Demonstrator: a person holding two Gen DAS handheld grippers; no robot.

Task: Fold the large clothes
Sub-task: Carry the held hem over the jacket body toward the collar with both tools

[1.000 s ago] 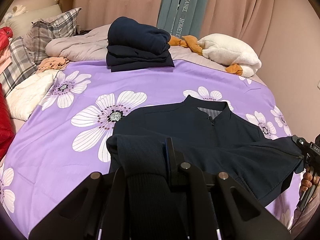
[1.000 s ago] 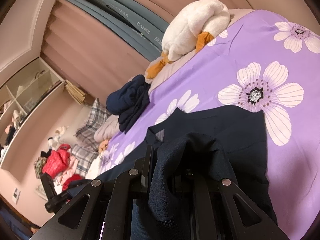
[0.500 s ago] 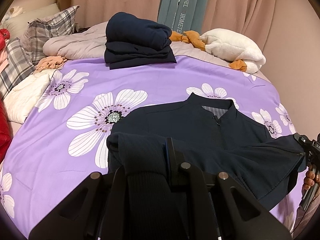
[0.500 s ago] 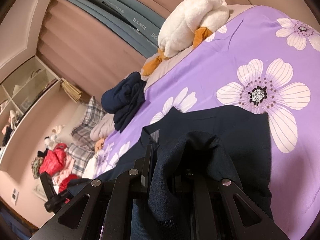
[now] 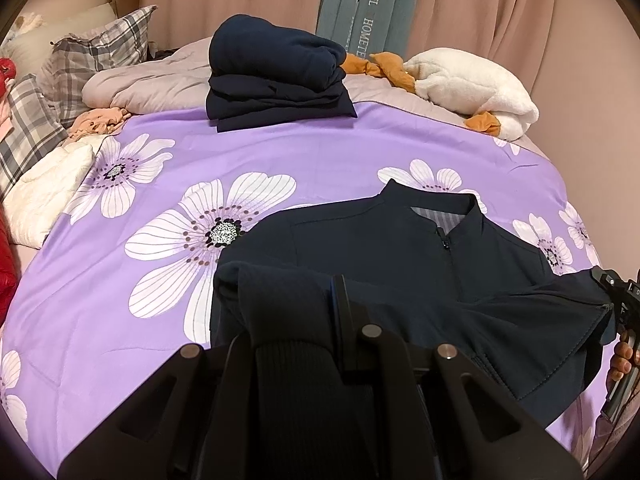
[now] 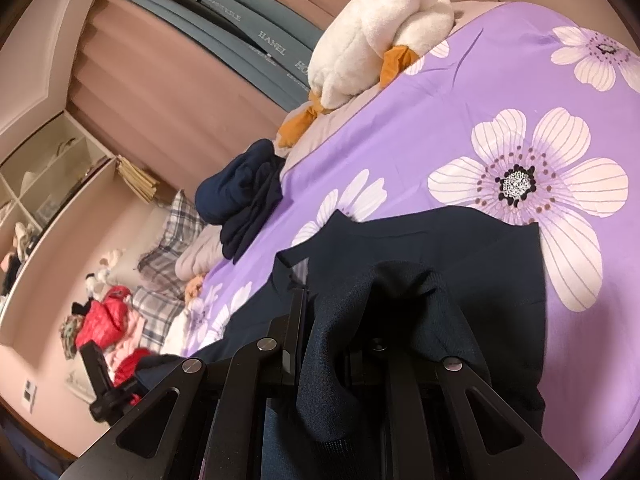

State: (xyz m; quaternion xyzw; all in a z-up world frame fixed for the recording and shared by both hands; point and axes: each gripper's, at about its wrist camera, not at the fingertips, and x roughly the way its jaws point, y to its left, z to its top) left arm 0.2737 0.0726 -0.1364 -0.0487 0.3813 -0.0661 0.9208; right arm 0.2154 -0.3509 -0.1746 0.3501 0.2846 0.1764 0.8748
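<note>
A dark navy zip jacket (image 5: 392,248) lies collar-up on the purple flowered bedspread (image 5: 280,152). My left gripper (image 5: 296,320) is shut on its ribbed hem at the left corner, lifted and folded toward the collar. My right gripper (image 6: 340,320) is shut on the jacket's other hem corner (image 6: 400,292), held above the jacket body (image 6: 460,240). The right gripper also shows in the left wrist view (image 5: 616,300) at the far right, holding the fabric edge up.
A stack of folded navy clothes (image 5: 276,76) sits at the far side of the bed. A white plush toy (image 5: 468,84) lies at the back right. Plaid pillows (image 5: 92,56) and a white garment (image 5: 44,192) lie at left. Curtains hang behind.
Both grippers have carried the hem slightly forward over the jacket toward the collar. The grip on both sides is unchanged.
</note>
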